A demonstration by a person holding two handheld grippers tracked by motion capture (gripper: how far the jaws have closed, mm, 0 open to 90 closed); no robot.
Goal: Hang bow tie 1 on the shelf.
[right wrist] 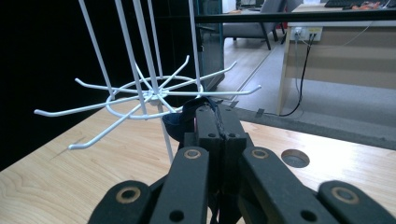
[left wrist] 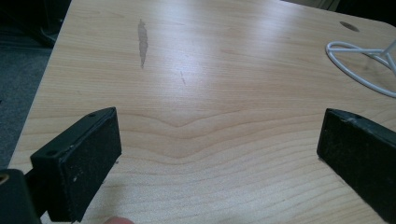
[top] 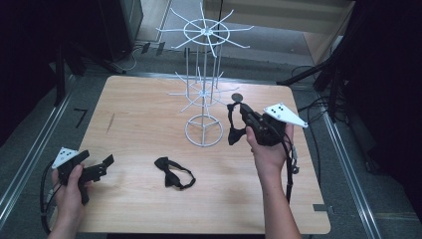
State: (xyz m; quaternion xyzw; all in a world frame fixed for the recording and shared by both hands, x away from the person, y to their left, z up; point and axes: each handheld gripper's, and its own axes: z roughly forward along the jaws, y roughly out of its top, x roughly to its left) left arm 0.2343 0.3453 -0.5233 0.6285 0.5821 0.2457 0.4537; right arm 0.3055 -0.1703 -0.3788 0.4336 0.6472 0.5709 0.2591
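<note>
Table (top: 149,119): wooden, bearing the white wire rack; little risk here.
White wire rack (top: 204,89): light, on a ring base, upper and lower tiers of thin prongs; likely to tip or skid if nudged or tugged sideways.
Right gripper (top: 238,113): just right of the rack's lower tier, jaws pressed together on a dark bow tie (right wrist: 184,122) (strap dangling); could snag a prong or miss the hook, dropping the tie.
Left gripper (top: 102,167): well left of the rack, jaws wide apart, holding nothing.
Second bow tie (top: 173,173): flat on the table, in front of the rack base, not yet hung.
</note>
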